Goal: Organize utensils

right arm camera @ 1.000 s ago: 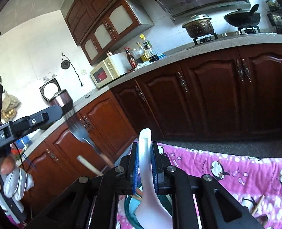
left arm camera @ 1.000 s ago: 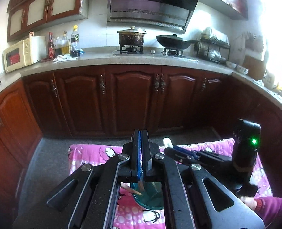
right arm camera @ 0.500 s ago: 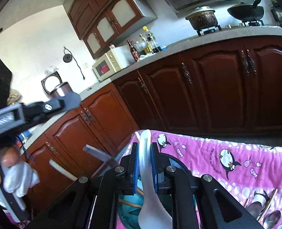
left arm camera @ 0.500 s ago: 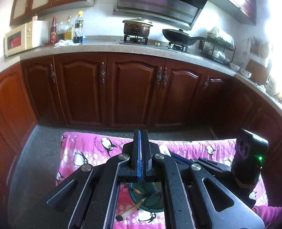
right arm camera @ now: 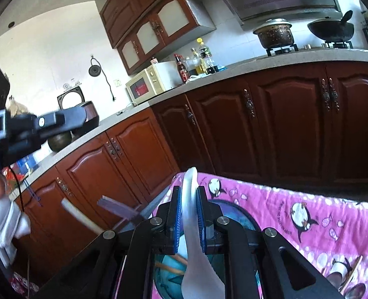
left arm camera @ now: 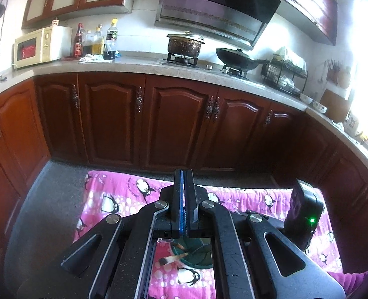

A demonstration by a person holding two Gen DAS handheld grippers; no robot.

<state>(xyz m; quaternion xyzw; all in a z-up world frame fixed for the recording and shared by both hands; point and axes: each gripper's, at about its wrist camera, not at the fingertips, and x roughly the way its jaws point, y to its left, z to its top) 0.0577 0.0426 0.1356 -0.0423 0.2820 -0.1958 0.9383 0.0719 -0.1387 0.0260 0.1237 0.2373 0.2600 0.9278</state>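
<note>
Right wrist view shows the right tool point(right arm camera: 189, 214) clamped on a white spoon point(right arm camera: 192, 256), its blue pads pinching the handle while the broad bowl hangs down toward the camera. Directly beneath sits a teal container point(right arm camera: 236, 214) on the pink penguin cloth point(right arm camera: 308, 214), with wooden chopsticks point(right arm camera: 170, 265) already leaning inside it. A fork point(right arm camera: 124, 210) and a pale stick-like handle point(right arm camera: 80, 215) jut out past the container's left rim, blurred. Further right on the cloth, more utensils point(right arm camera: 346, 279) lie loose at the frame's edge.

Left wrist view shows the left tool point(left arm camera: 183, 206) with its jaws pressed together and nothing visible between them. Below it, through the frame, the container and a chopstick end show; that tool hovers above the container, apart from it.

The step in hand appears to be dropping the spoon into the container. To do it well, I would keep the spoon centred over the opening and lower until its bowl is inside the rim before loosening the grip, so it slides down rather than tipping out. The chopsticks cross the interior, so steering the spoon toward the open side seems wise. The container looks light; a sideways nudge could shift it on the soft cloth, so a straight downward approach is safest.
</note>
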